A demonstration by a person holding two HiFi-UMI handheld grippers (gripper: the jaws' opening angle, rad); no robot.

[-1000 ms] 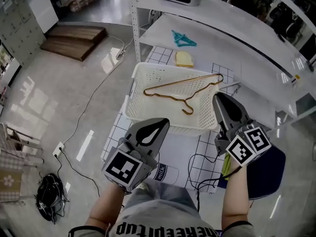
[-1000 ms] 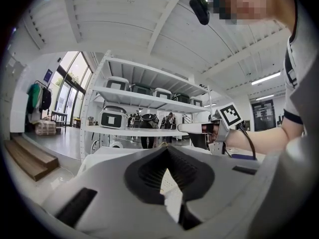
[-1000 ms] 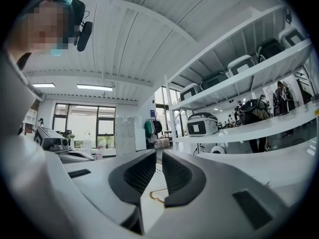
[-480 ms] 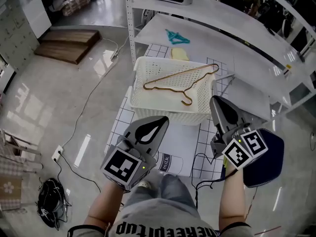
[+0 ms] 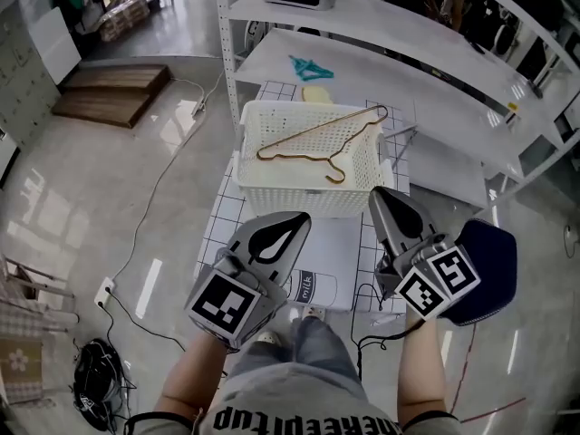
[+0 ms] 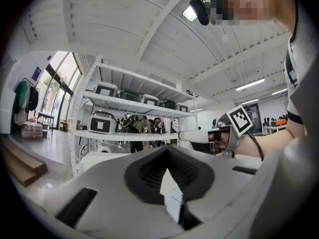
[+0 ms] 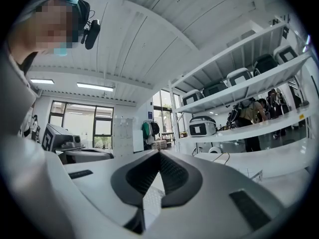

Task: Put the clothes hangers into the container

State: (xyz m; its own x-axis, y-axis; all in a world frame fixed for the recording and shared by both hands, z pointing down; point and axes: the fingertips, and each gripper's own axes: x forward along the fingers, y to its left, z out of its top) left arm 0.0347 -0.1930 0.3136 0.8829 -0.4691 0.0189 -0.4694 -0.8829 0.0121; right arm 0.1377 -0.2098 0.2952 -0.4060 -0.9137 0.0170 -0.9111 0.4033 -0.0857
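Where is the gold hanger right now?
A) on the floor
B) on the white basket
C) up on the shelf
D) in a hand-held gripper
B: the gold hanger lies across the open top of the white basket.

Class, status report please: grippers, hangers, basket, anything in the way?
Left gripper shut, empty. Right gripper shut, empty. Copper hanger lying across white basket; teal hanger beyond it. Nothing between grippers and basket.

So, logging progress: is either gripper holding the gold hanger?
No, the gold hanger lies across the white basket, apart from the shut left gripper and right gripper.
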